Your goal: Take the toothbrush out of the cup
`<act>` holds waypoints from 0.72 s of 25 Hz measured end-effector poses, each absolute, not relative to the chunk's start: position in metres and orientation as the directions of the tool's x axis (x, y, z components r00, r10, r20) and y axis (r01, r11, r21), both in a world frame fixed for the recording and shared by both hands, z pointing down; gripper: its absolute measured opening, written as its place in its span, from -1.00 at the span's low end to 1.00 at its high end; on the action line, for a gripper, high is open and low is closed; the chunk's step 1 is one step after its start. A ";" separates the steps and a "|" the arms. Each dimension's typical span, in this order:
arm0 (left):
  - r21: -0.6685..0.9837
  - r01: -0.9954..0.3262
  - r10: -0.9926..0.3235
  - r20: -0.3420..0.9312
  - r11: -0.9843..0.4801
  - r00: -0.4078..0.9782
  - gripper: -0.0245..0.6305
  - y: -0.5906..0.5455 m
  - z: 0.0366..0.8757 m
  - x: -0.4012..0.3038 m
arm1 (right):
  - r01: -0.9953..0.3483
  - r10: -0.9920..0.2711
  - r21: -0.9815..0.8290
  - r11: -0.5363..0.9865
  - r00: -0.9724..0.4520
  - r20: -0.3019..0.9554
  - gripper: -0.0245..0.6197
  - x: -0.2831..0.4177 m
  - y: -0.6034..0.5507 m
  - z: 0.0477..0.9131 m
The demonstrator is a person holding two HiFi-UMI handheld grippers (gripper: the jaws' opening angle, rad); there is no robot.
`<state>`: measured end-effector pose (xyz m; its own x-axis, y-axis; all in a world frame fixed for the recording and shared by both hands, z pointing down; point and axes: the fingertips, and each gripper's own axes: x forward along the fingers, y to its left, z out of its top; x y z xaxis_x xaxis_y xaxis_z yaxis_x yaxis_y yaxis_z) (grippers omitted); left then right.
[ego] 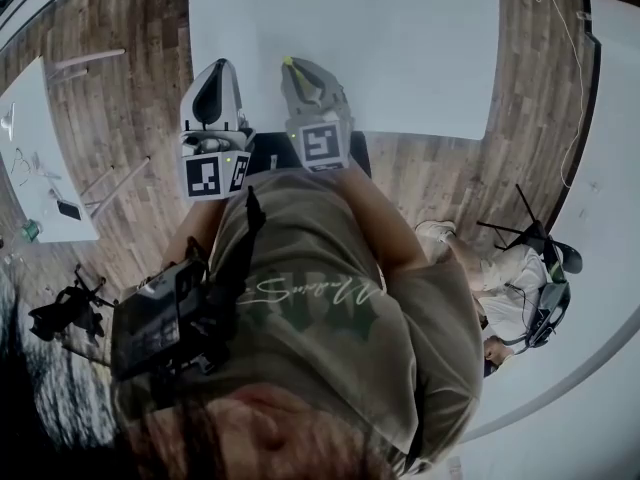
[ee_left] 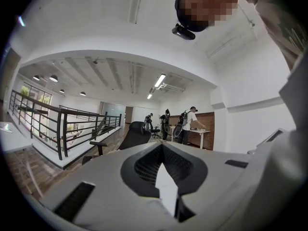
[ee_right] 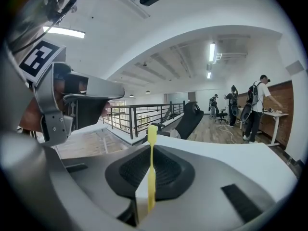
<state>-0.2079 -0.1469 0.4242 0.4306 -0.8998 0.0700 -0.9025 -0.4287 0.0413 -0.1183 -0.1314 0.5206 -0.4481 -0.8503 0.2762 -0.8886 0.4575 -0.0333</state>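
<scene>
A thin yellow toothbrush [ee_right: 151,170] stands upright between the jaws of my right gripper [ee_right: 150,147], which is shut on its handle. Its head [ee_right: 152,130] sticks up past the jaw tips. In the head view the toothbrush's yellow tip [ego: 288,62] pokes out of the right gripper [ego: 297,71], which is raised over the near edge of the white table [ego: 400,58]. My left gripper [ego: 214,71] hangs level beside it. In its own view the left gripper [ee_left: 162,147] has its jaws together with nothing between them. No cup shows in any view.
A black office chair [ee_left: 134,134] stands beyond the table by a dark railing [ee_left: 62,126]. A second white desk [ego: 35,158] is at the left, and a seated person [ego: 510,288] at the right. Several people stand at a far desk [ee_right: 269,113]. The floor is wood.
</scene>
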 end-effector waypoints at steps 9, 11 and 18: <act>0.079 -0.863 -0.861 0.073 -0.498 0.504 -0.89 -0.131 0.376 -0.208 | -0.914 -0.875 -0.093 0.394 -0.405 0.266 -0.87 -0.116 -0.119 0.455; 0.078 -0.843 -0.842 0.050 -0.533 0.537 -0.89 -0.131 0.359 -0.207 | -0.925 -0.890 -0.104 0.367 -0.381 0.249 -0.87 -0.114 -0.117 0.435; 0.077 -0.797 -0.799 0.008 -0.599 0.601 -0.89 -0.128 0.328 -0.196 | -0.954 -0.928 -0.091 0.287 -0.301 0.221 -0.87 -0.096 -0.096 0.386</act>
